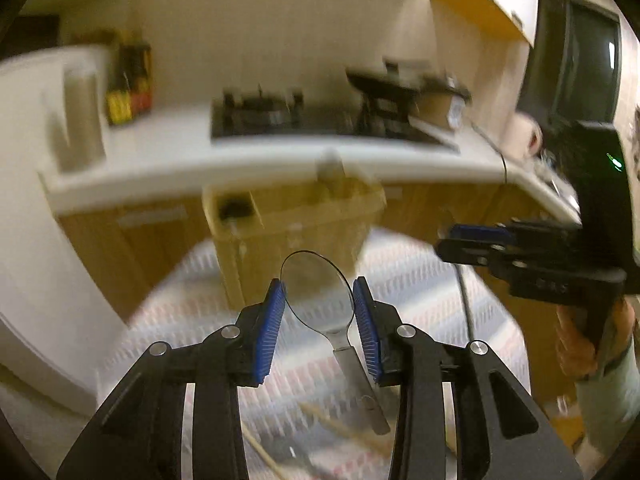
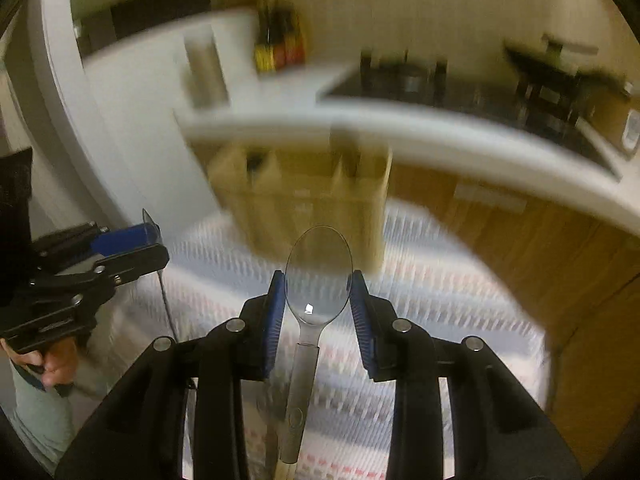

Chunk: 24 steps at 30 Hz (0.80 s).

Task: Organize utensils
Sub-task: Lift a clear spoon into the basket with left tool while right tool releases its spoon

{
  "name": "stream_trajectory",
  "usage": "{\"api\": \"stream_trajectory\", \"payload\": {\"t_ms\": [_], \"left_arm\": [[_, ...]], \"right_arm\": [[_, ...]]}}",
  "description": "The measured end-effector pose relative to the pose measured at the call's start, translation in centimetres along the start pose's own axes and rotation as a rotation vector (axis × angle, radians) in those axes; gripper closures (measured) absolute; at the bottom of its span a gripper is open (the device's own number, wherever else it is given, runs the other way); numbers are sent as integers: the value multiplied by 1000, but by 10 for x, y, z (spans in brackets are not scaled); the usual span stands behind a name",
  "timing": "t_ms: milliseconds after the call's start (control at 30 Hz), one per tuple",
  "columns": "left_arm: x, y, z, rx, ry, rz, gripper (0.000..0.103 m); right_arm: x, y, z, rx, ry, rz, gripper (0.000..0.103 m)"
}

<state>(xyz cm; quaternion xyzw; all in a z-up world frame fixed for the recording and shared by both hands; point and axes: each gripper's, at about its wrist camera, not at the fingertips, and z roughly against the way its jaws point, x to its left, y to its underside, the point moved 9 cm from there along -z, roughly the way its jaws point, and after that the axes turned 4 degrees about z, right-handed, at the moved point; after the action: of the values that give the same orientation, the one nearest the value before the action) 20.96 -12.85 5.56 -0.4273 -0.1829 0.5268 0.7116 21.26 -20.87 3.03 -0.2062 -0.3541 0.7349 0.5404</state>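
A clear plastic spoon (image 1: 318,292) with a translucent bowl and a grey handle sits between the blue pads of the left tool (image 1: 319,304), its bowl pointing away from the camera and its handle slanting back toward the lower right; the pads press on both edges of the bowl, so this tool is clamped on the spoon. In the right wrist view a second clear spoon (image 2: 318,276) is clamped in the same way by the right tool (image 2: 318,296), bowl forward and handle running straight back under the camera, with a small bright glint near the base of the bowl. Both spoons are held in the air above a desk covered with a white cloth (image 1: 420,292) patterned in rows of pale red and blue marks. Just beyond the spoons, on the cloth, stands a tan utensil organizer box (image 1: 292,224) with upright dividers; a dark item stands in its left compartment and a pale rounded one rises from a compartment further right, both too blurred to identify. Wooden sticks (image 1: 340,428), perhaps chopsticks, lie on the cloth below the left tool. Each wrist view shows the other tool at its edge, gripped by a person's hand (image 1: 580,344) in a pale sleeve. Behind the desk runs a white kitchen counter (image 1: 168,152) with a black gas stove (image 1: 280,116), dark bottles with yellow and red labels (image 1: 130,84), and wooden cabinet doors (image 1: 132,248) below.
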Motion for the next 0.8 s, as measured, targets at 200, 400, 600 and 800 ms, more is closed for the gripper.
{"api": "stream_trajectory", "payload": {"t_ms": [200,400,600,800], "left_arm": [[3,-84,6,-157,-82,1,69],[12,-128,5,-261,-158,-15,69],[23,-145,-21,-326,-235,-49,69],[33,-126,-60,-322,-247,-79,69]], "right_arm": [[-18,-84,40,-246,85,-23,73],[-37,-135,37,-394,161,-72,73],[-58,-153,-4,-462,224,-104,73],[-68,-141,-49,-461,261,-75,73]]}}
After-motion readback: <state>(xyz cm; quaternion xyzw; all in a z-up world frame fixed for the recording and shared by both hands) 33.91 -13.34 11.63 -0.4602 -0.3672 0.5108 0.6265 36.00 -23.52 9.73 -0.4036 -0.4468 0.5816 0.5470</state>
